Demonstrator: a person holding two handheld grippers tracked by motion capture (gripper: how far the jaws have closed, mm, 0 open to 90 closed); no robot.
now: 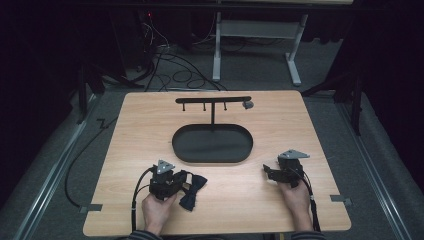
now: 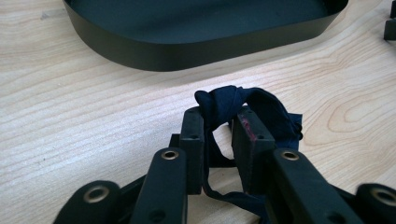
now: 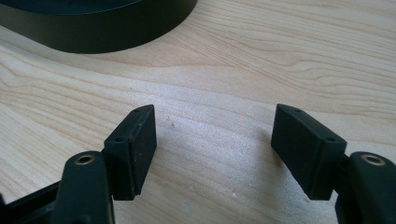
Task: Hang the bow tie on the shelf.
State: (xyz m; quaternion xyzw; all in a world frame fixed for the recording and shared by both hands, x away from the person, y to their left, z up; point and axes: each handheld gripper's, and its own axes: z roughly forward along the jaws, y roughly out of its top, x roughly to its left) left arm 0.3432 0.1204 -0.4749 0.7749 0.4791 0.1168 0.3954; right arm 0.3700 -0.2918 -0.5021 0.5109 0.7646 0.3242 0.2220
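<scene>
A dark navy bow tie (image 1: 194,191) lies on the wooden table (image 1: 280,120) near its front left. My left gripper (image 1: 183,178) is shut on it. In the left gripper view the tie's knot (image 2: 223,102) sits pinched between the jaw tips of that gripper (image 2: 219,120), with a thin strap looping down between the jaws. My right gripper (image 1: 269,173) rests at the front right. In its own view, the right gripper (image 3: 215,126) stands open over bare wood with nothing between the jaws.
A black oval tray (image 1: 212,160) lies at mid-table, and its wall (image 2: 187,51) is just ahead of both grippers (image 3: 93,39). Behind it rises a black T-shaped stand (image 1: 213,100) with small hooks. Cables and a desk frame are on the floor beyond.
</scene>
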